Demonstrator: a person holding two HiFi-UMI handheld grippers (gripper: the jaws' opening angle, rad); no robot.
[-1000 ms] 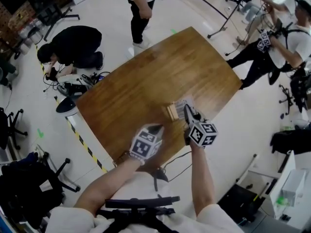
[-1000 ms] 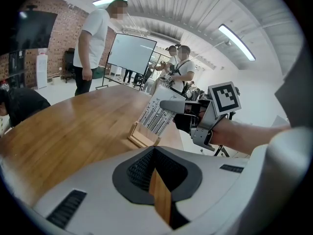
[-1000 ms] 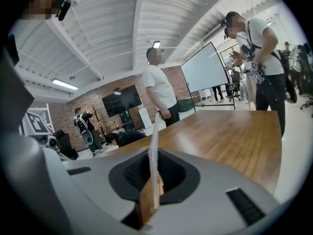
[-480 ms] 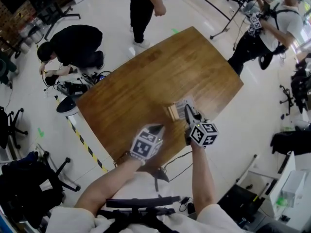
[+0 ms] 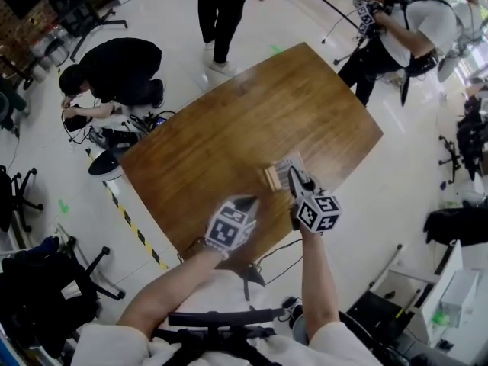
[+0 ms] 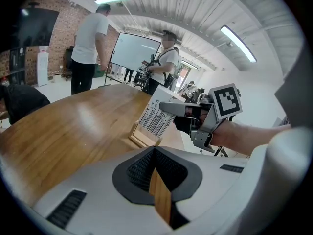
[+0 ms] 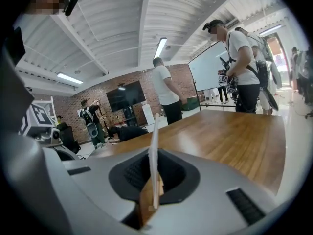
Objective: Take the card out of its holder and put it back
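- Head view: the right gripper (image 5: 294,177) is closed on the near edge of a white card (image 5: 284,167), which sticks out just ahead of its tips. A small wooden holder (image 5: 269,178) sits on the wooden table (image 5: 252,105) just left of those tips, touching the card. The left gripper (image 5: 246,201) hovers over the table's near edge, beside the right one and apart from the holder.
- Left gripper view: the left gripper (image 6: 154,153) has its dark pads pressed together with nothing between them. Ahead and a little to the right, the right gripper (image 6: 164,106) pinches the card (image 6: 154,118) at its upper corner. The card is tilted, printed with black lines, and its lower edge meets the holder (image 6: 139,137); I cannot tell whether it sits in the slot.
- Right gripper view: the right gripper (image 7: 152,156) clamps the card (image 7: 154,141), seen edge-on and rising straight up from between the pads. The table (image 7: 230,136) stretches beyond them.
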